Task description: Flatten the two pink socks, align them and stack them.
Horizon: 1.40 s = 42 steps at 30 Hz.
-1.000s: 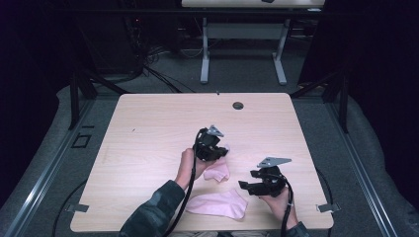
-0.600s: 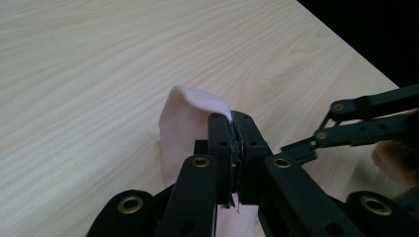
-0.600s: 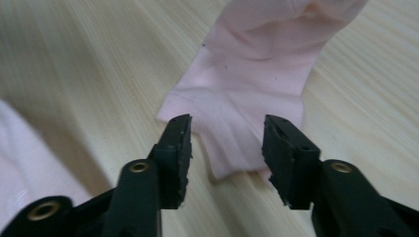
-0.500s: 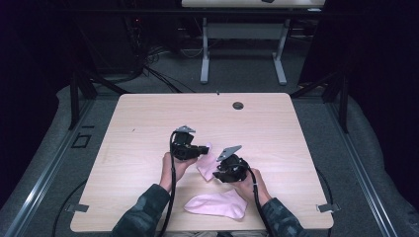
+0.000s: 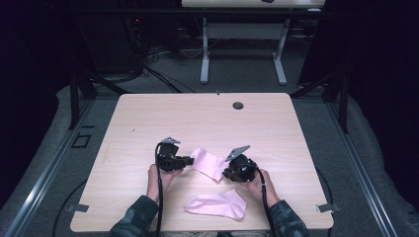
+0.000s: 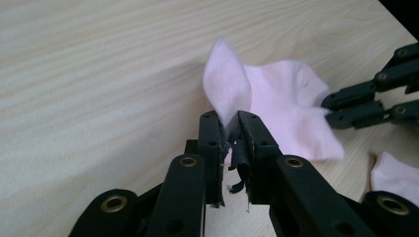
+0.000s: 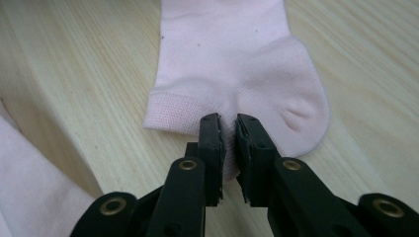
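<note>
Handling of a pair of pink socks at a wooden table (image 5: 148, 118). The step in hand is judged to be the two-ended grasp of the upper sock (image 5: 208, 164), which lies on the tabletop between the two grippers; the second sock (image 5: 217, 203) lies flat nearer the table's front edge, just apart from the first. The left gripper (image 5: 191, 160) is shown at the sock's left end and the right gripper (image 5: 226, 173) at its opposite end. In the left gripper view, the jaws stand at a narrow gap with a pinched fold of the upper sock (image 6: 228, 89) rising from between them; they have just been opening slightly, yet the cloth is seen held between the pads. In the right gripper view, the jaws have just been closing and are drawn nearly together on the hem of the upper sock (image 7: 232, 64), beside its ribbed cuff and heel. With both ends taken, the next move is judged to call for a joint lift or stretch, with the grips kept firm, so that the sock can be spread or laid onto its mate; an uneven pull could let the thin fabric slip from the left pads.
</note>
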Tool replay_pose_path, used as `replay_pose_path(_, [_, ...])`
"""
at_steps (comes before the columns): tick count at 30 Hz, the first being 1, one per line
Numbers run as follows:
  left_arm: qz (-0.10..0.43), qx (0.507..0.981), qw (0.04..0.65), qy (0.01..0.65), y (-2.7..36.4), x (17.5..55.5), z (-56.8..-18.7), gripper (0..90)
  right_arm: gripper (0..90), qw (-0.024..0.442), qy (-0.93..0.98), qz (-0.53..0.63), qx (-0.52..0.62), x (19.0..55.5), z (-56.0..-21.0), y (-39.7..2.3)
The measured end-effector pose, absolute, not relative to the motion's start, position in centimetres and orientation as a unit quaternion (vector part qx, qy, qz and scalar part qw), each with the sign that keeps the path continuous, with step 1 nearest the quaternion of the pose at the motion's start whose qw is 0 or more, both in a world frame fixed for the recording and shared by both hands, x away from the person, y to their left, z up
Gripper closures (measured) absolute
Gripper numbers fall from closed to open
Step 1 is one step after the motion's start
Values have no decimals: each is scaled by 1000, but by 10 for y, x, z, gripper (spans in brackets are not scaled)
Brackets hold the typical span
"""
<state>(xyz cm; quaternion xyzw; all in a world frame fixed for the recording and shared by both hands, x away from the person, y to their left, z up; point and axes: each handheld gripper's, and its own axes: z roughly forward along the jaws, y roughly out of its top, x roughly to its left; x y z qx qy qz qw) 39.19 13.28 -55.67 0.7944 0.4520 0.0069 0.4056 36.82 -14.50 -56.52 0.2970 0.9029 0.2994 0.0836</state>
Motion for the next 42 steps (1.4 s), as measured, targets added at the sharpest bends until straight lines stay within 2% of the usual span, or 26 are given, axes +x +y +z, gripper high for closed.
replay_pose_path(2, [1, 793, 403, 458, 136, 390, -559, 742, 765, 96, 901, 295, 302, 368, -565, -150])
replay_pose_path(4, [2, 793, 394, 464, 139, 388, -560, 641, 711, 112, 897, 301, 304, 366, -563, -155])
replay_pose_path(7, [21, 795, 388, 465, 143, 382, -559, 546, 630, 124, 889, 328, 296, 359, -553, -159])
replay_pose_path(11, [51, 803, 385, 452, 145, 371, -553, 441, 494, 114, 903, 320, 262, 352, -550, -144])
replay_pose_path(14, [80, 813, 387, 427, 144, 364, -549, 400, 490, 110, 915, 295, 253, 352, -560, -132])
replay_pose_path(16, [92, 824, 376, 414, 141, 361, -547, 385, 561, 113, 915, 291, 255, 353, -566, -129])
replay_pose_path(18, [101, 832, 371, 400, 137, 358, -546, 408, 693, 113, 915, 293, 254, 354, -565, -130])
replay_pose_path(21, [105, 846, 366, 374, 128, 357, -547, 436, 809, 110, 907, 303, 271, 356, -566, -134])
replay_pose_path(25, [105, 862, 376, 324, 113, 353, -546, 453, 820, 69, 899, 323, 287, 361, -564, -143])
replay_pose_path(30, [114, 886, 358, 271, 85, 351, -543, 455, 820, 28, 887, 352, 298, 362, -546, -154])
replay_pose_path(36, [107, 903, 351, 222, 58, 355, -546, 502, 819, 3, 884, 367, 291, 361, -527, -162])
replay_pose_path(40, [90, 900, 377, 200, 50, 355, -545, 732, 816, 1, 882, 371, 293, 360, -522, -168])
replay_pose_path(42, [80, 894, 391, 205, 49, 355, -542, 806, 810, 8, 881, 369, 297, 359, -522, -171])
